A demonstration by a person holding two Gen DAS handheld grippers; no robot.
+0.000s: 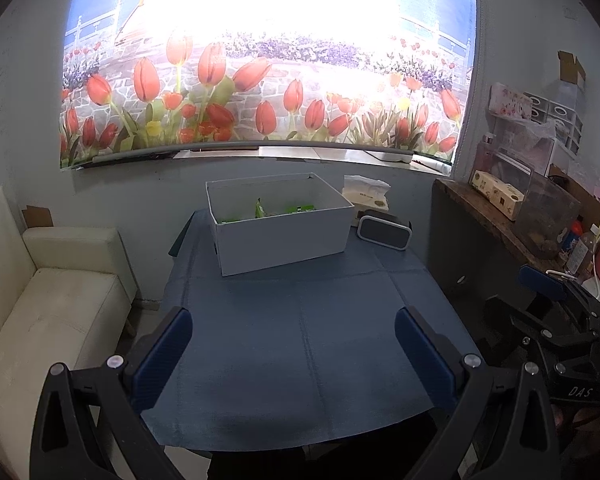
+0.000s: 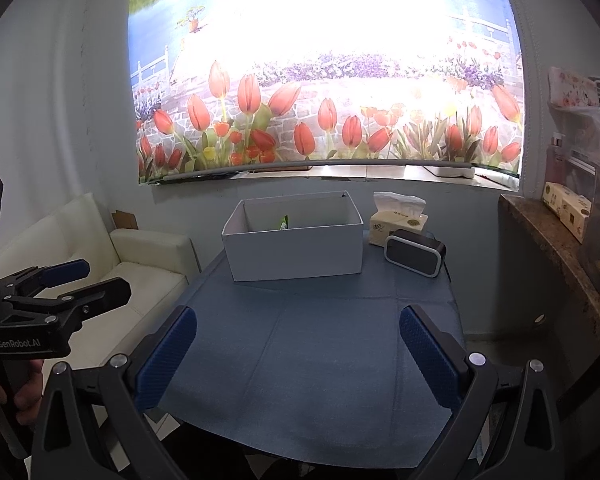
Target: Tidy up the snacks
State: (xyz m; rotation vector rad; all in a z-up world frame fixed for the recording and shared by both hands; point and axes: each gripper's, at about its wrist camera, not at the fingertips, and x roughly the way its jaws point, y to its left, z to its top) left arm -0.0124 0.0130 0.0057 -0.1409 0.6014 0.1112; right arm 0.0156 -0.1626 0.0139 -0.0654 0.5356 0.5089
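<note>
The left tool [image 1: 293, 354] is held with its blue-padded fingers [image 1: 162, 356] spread wide apart, and nothing is gripped or touched between them. The right tool [image 2: 298, 354] is likewise spread wide, with nothing between its fingers [image 2: 168, 358]. Both are held above the near edge of the bench [image 1: 300, 344], which is covered by a blue cloth. In the right wrist view, the left tool is seen to the left of the right one, above the white sofa [image 2: 140, 272].

Ahead of both tools, at the far end of the bench, a white box [image 1: 280, 232] is set. Green snack packets [image 1: 262, 210] are seen lying inside it. Just to the right of the box, a small dark speaker [image 2: 414, 252] is placed, and behind the speaker a tissue pack [image 2: 398, 220] is stood. Beyond the bench, a tulip-printed blind [image 1: 260, 92] is hung on the wall.
</note>
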